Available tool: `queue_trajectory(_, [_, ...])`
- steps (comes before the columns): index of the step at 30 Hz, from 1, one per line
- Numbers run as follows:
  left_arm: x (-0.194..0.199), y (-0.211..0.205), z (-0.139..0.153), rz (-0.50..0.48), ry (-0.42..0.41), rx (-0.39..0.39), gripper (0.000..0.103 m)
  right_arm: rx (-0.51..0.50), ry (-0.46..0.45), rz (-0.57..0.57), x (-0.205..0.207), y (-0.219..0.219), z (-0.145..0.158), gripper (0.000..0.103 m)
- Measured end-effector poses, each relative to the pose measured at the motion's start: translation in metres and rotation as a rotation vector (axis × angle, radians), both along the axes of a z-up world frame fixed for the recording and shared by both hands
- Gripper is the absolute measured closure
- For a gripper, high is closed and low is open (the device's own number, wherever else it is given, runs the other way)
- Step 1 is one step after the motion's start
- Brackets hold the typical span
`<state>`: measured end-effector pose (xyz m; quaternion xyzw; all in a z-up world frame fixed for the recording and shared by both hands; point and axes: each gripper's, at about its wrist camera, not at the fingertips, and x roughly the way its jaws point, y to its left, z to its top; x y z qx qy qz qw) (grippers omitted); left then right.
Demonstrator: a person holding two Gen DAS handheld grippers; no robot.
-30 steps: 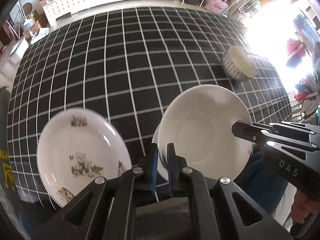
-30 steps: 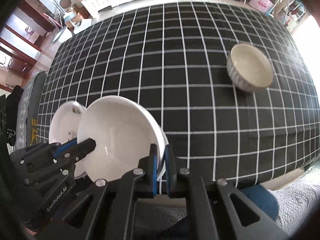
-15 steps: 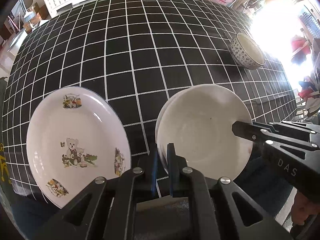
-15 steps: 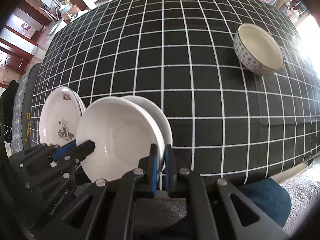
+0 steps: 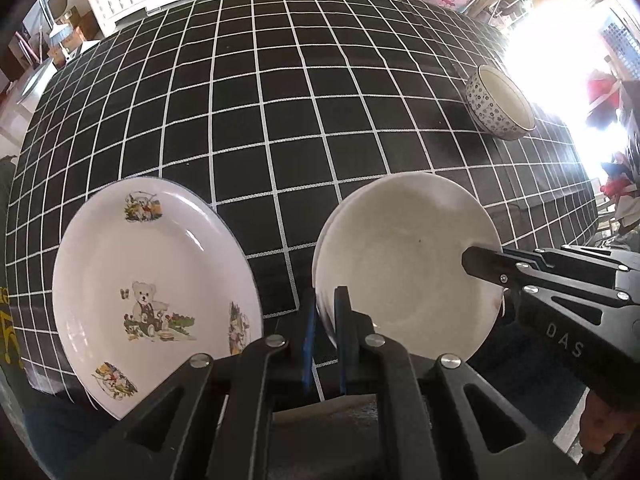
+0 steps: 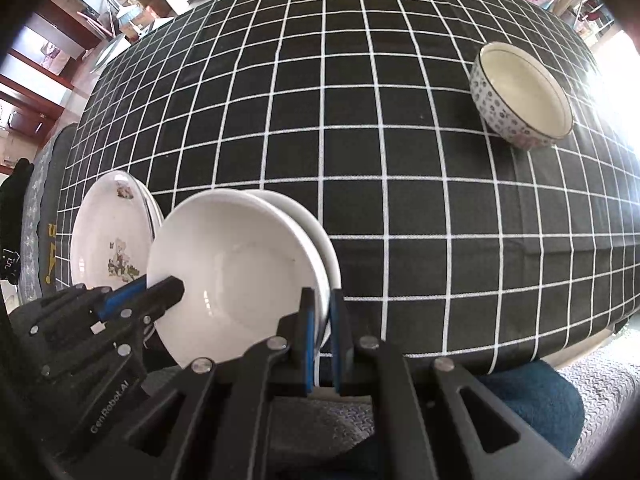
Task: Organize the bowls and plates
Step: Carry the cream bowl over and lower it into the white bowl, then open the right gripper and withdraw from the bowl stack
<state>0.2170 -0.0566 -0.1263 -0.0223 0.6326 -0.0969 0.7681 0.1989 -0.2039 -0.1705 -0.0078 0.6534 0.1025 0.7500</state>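
A: Left wrist view? 
B: Left hand-held gripper (image 5: 326, 312), pointing steeply down, pinches the plain white ceramic plate's (image 5: 404, 264) near rim; a second plate underneath is mostly hidden.

A: Right wrist view? 
B: Right hand-held gripper (image 6: 320, 312) pinches its opposite rim above the black grid-patterned counter (image 6: 360, 100).

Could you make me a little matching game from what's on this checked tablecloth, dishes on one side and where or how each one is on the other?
1. teddy-bear plate
2. plain white plate
3. patterned bowl

a. gripped at opposite rims by both grippers
b. alone, far right of the cloth
c. left of the held dish, ungripped

Pairs: 1-c, 2-a, 3-b
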Motion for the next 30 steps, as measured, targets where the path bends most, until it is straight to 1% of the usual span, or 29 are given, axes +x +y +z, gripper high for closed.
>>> queue_trajectory(3, [-0.001,0.0,0.003,0.001,-0.017,-0.009,0.093,-0.037,-0.028,0.037,-0.002,0.003,0.001,0.093])
queue_trajectory(7, [-0.002,-0.001,0.003,0.0,-0.023,0.006,0.093,-0.018,-0.043,0.037,-0.004,0.0,0.003,0.093])
queue_trajectory(10, [-0.002,0.002,0.005,0.012,-0.019,-0.006,0.092,-0.008,-0.055,0.022,-0.004,-0.004,0.006,0.093])
queue_trajectory(12, [-0.003,0.004,0.01,0.013,-0.032,-0.006,0.087,0.002,-0.056,0.019,-0.004,-0.008,0.011,0.093])
queue_trajectory(16, [-0.007,0.006,0.027,0.0,-0.075,-0.002,0.085,0.007,-0.085,0.04,-0.007,-0.012,0.025,0.093])
queue_trajectory(17, [-0.009,0.005,0.034,-0.006,-0.089,-0.01,0.081,0.011,-0.094,0.047,-0.009,-0.013,0.029,0.093])
queue_trajectory(21, [-0.013,0.002,0.055,-0.022,-0.131,-0.024,0.076,0.046,-0.127,0.06,-0.014,-0.021,0.052,0.091])
queue_trajectory(22, [-0.014,0.0,0.062,-0.027,-0.143,-0.028,0.072,0.055,-0.137,0.059,-0.015,-0.023,0.057,0.089])
queue_trajectory(23, [-0.015,-0.001,0.069,-0.031,-0.156,-0.036,0.069,0.069,-0.148,0.055,-0.015,-0.027,0.064,0.084])
queue_trajectory(24, [-0.016,-0.002,0.075,-0.035,-0.166,-0.045,0.066,0.084,-0.162,0.049,-0.016,-0.032,0.071,0.075])
queue_trajectory(25, [-0.016,-0.005,0.08,-0.038,-0.175,-0.056,0.063,0.094,-0.173,0.043,-0.016,-0.036,0.076,0.069])
queue_trajectory(26, [-0.015,-0.008,0.087,-0.041,-0.186,-0.069,0.06,0.105,-0.192,0.031,-0.016,-0.043,0.083,0.059])
queue_trajectory(27, [-0.015,-0.01,0.092,-0.046,-0.193,-0.081,0.059,0.109,-0.207,0.022,-0.016,-0.046,0.09,0.05])
queue_trajectory(29, [-0.013,-0.016,0.104,-0.061,-0.212,-0.103,0.055,0.116,-0.239,0.002,-0.017,-0.053,0.101,0.043])
queue_trajectory(30, [-0.011,-0.019,0.108,-0.064,-0.218,-0.115,0.053,0.12,-0.25,-0.007,-0.017,-0.058,0.106,0.041])
